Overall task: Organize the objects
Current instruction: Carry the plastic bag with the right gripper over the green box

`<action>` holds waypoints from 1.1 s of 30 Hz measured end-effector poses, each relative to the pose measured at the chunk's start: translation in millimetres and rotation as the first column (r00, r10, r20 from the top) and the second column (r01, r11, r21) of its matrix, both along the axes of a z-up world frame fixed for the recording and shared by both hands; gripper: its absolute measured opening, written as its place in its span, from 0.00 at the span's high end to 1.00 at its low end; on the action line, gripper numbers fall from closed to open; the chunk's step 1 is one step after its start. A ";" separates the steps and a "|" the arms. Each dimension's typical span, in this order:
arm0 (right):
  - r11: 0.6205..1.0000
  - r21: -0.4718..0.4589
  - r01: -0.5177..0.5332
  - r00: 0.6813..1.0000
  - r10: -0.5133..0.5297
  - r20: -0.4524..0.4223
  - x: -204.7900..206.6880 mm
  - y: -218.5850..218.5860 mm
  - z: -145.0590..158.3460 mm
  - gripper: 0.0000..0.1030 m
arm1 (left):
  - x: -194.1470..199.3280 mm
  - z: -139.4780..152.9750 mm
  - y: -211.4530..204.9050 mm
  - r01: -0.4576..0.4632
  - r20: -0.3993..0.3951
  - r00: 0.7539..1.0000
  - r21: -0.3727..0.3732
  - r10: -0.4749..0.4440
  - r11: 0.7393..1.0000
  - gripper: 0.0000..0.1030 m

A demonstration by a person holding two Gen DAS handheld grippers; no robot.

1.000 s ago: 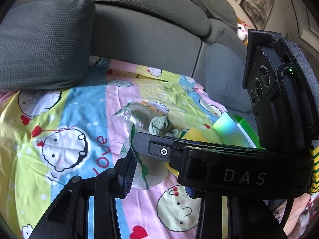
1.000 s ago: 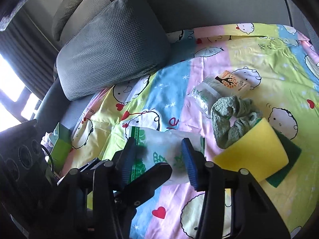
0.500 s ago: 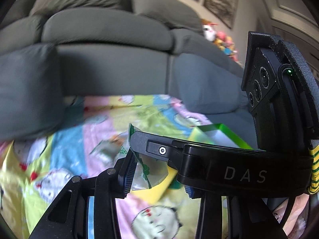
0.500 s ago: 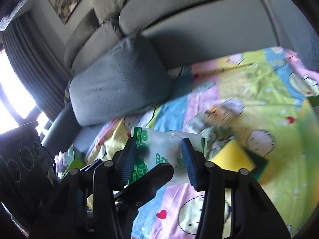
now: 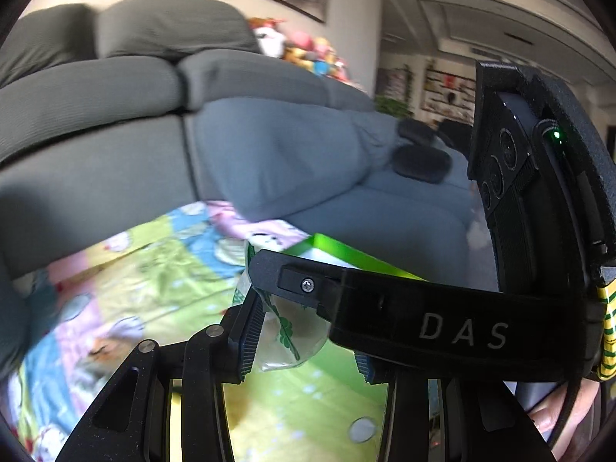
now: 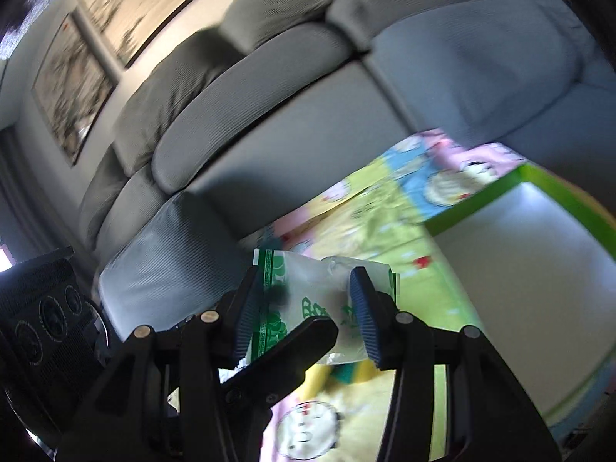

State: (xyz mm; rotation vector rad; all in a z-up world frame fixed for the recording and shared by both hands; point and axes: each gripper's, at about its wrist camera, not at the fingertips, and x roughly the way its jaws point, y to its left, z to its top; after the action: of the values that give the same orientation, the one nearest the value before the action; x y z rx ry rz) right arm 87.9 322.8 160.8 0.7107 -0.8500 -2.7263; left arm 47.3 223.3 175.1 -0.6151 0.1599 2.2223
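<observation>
Both wrist cameras look low across the blanket [image 5: 127, 269] toward the sofa [image 6: 269, 88]; both share it.

Green box [image 6: 539, 254] cut off at right edge; sheet [image 5: 127, 269] cartoons blurred

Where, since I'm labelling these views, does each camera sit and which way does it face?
Right wrist: on the right hand-held gripper, facing the grey sofa and green box; its fingers clamp the plastic bag.
Left wrist: on the left hand-held gripper, facing the sofa over the blanket; the right hand-held gripper crosses in front.
Shared: bag, sofa, blanket, box.
</observation>
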 end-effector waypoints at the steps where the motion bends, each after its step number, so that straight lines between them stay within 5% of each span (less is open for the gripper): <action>1: 1.000 -0.002 0.024 1.000 -0.024 0.002 3.5 7.8 -1.9 0.55 | 1.2 -0.9 9.5 0.020 -0.004 1.000 -0.004 -0.020 1.000 0.59; 11: 0.975 -0.078 0.206 0.978 -0.203 0.049 26.0 73.5 -28.5 0.54 | 0.9 -22.9 72.2 0.153 0.065 0.986 -0.011 -0.152 0.988 0.59; 24: 0.955 -0.110 0.275 0.948 -0.250 0.199 13.8 98.5 -74.5 0.54 | -13.3 -62.8 89.6 0.125 0.244 0.963 -0.014 -0.118 0.992 0.59; 28: 0.942 -0.075 0.328 0.922 -0.302 0.242 10.7 99.0 -81.3 0.37 | -9.6 -62.1 84.9 0.077 0.233 0.970 -0.049 -0.064 0.996 0.59; 33: 0.903 -0.017 0.429 0.875 -0.411 0.257 15.6 105.1 -81.8 0.29 | -6.2 -60.4 72.1 0.008 0.201 0.980 -0.120 0.017 0.993 0.59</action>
State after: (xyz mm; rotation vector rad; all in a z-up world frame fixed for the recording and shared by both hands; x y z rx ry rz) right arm 103.6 427.9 78.9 0.9662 -1.2921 -2.9977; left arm 41.1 295.4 114.6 -0.9028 0.1893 2.1502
